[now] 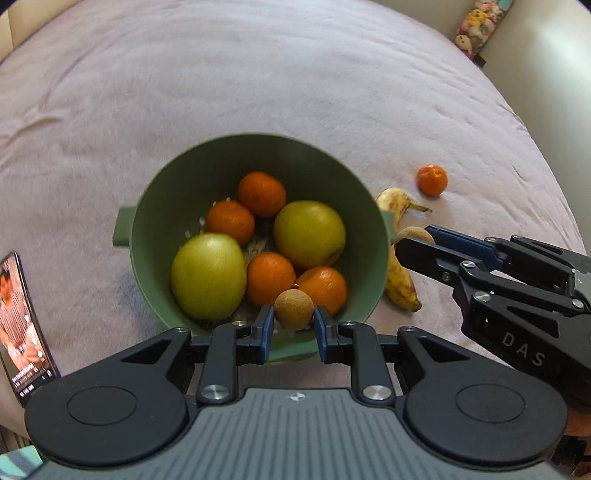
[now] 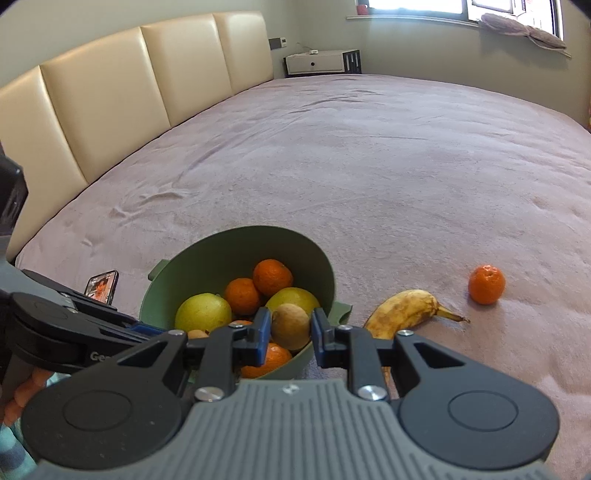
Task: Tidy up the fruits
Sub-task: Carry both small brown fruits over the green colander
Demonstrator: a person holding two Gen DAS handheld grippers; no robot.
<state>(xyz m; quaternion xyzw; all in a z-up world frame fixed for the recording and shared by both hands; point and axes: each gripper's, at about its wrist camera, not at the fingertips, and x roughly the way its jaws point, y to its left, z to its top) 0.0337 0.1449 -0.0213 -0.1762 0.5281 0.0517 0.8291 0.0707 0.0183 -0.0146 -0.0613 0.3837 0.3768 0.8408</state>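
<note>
A green bowl (image 1: 147, 206) (image 2: 207, 254) sits on the pink bedspread, holding two yellow-green apples (image 1: 208, 275) and several tangerines (image 1: 261, 192). My left gripper (image 1: 293, 319) is shut on a small round brown fruit (image 1: 293, 308) above the bowl's near rim. My right gripper (image 2: 290, 330) is shut on another small brown fruit (image 2: 290, 325), just over the bowl's right side; in the left wrist view the right gripper (image 1: 417, 236) comes in from the right. A spotted banana (image 2: 402, 312) (image 1: 400, 284) lies right of the bowl. A loose tangerine (image 2: 486, 284) (image 1: 432, 180) rests farther right.
A phone (image 1: 22, 325) (image 2: 101, 287) with a lit screen lies left of the bowl. A cream padded headboard (image 2: 110, 96) runs along the left, a white nightstand (image 2: 317, 62) stands at the far corner, and soft toys (image 1: 476, 26) sit beyond the bed's edge.
</note>
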